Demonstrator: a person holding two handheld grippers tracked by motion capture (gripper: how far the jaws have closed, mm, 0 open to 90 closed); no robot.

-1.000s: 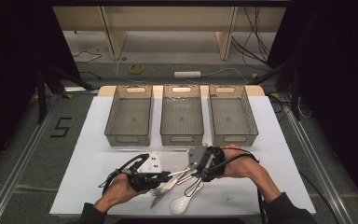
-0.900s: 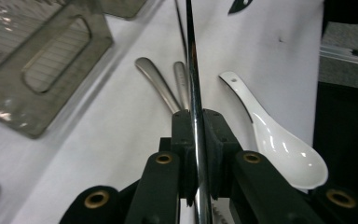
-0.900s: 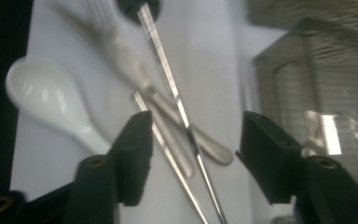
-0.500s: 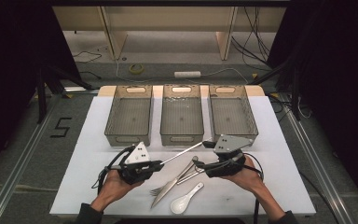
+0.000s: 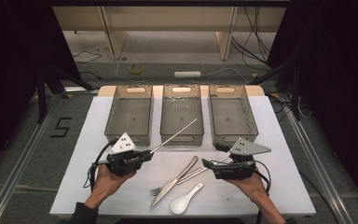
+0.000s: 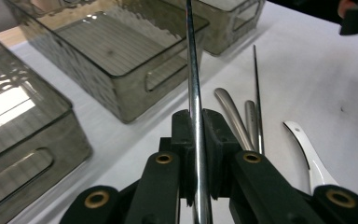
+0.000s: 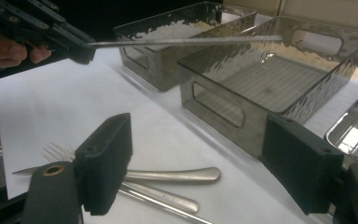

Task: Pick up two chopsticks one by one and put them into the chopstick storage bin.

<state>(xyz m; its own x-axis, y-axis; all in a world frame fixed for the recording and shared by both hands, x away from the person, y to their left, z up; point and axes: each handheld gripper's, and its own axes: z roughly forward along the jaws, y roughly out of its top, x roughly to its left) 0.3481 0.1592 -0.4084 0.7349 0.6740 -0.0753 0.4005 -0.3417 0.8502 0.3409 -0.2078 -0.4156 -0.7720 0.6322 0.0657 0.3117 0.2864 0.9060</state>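
My left gripper (image 5: 147, 154) is shut on a long metal chopstick (image 5: 177, 133), which slants up and to the right over the front of the middle tray (image 5: 181, 139). In the left gripper view the chopstick (image 6: 192, 84) runs straight up between the pads. My right gripper (image 5: 208, 164) sits low at the right and points left. Its jaws have just been opening, and nothing is between its pads (image 7: 105, 158). Between the hands lie a knife (image 5: 173, 183), a fork (image 5: 157, 190), a second chopstick (image 5: 214, 163) and a white spoon (image 5: 185, 199).
Three smoky plastic trays stand in a row behind the cutlery: the left tray (image 5: 128, 137), the middle one and the right tray (image 5: 235, 136). The white table sheet (image 5: 279, 140) ends near the person's forearms. Floor cables and dark stands surround the table.
The two hands have drawn apart from the cutlery pile. The left gripper carried the chopstick left and up. The right gripper moved right and opened its jaws.
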